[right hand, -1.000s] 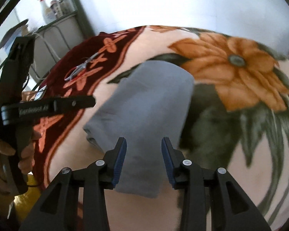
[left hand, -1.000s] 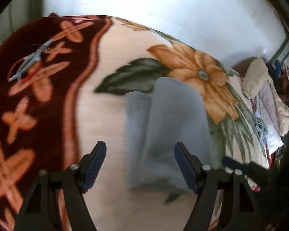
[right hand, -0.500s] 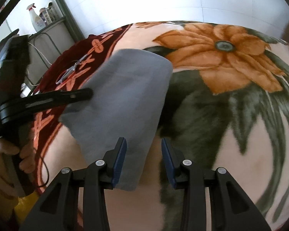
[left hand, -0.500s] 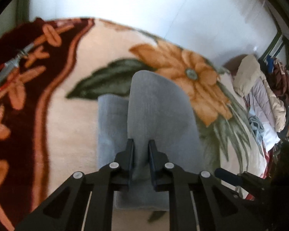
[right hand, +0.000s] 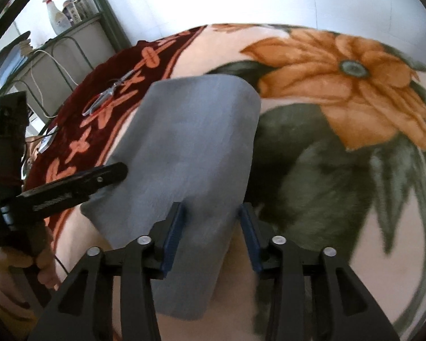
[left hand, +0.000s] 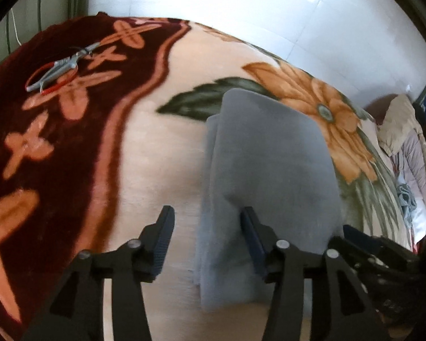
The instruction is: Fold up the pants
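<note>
Floral fleece blanket (left hand: 162, 153) across whole surface: cream ground, maroon border at left, big orange flower (right hand: 352, 85) far right. Small scissors (left hand: 56, 71) with a red loop on the maroon border, far left. Heap of clothes (left hand: 406, 147) at far right edge. Spray bottle (right hand: 55, 11) on metal shelf (right hand: 71, 32), far left. White tiled wall (left hand: 241, 5) behind.

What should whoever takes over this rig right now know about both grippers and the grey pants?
Left gripper: open, holding nothing, its right finger over the left edge of the pants.
Right gripper: open, empty, straddling the pants' near right part.
Pants: folded into a compact grey stack on the floral blanket, layers roughly aligned.
Scissors lie apart on the dark red border.
Done: folding looks largely complete.
Left: probably only a tidy-up or final check, then pull both grippers clear.
</note>
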Action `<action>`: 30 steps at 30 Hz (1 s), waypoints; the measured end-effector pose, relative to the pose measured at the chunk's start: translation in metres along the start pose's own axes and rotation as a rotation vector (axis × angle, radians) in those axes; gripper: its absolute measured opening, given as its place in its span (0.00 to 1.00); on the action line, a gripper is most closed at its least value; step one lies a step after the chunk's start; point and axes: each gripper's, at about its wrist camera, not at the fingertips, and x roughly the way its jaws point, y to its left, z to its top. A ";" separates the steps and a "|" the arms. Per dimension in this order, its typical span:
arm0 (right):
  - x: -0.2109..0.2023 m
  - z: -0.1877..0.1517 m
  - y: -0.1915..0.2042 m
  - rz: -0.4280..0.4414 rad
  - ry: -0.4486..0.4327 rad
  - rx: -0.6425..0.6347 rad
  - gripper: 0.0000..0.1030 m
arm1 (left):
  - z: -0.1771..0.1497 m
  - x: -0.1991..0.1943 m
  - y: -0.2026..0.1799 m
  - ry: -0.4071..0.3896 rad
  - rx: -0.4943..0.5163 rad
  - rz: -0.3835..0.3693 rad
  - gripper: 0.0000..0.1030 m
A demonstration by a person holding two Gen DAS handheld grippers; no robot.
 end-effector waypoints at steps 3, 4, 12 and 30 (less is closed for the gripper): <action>0.001 0.000 -0.009 0.028 0.000 0.050 0.50 | 0.002 0.002 0.006 0.016 -0.024 -0.029 0.54; -0.001 0.000 -0.012 0.048 -0.006 0.074 0.50 | 0.003 0.002 0.008 0.024 -0.032 -0.048 0.54; 0.020 -0.007 -0.018 0.162 0.029 0.176 0.50 | 0.000 0.009 0.002 0.092 -0.037 -0.146 0.35; -0.082 -0.044 0.007 0.108 -0.074 0.092 0.29 | -0.039 -0.077 -0.041 0.016 0.122 -0.181 0.19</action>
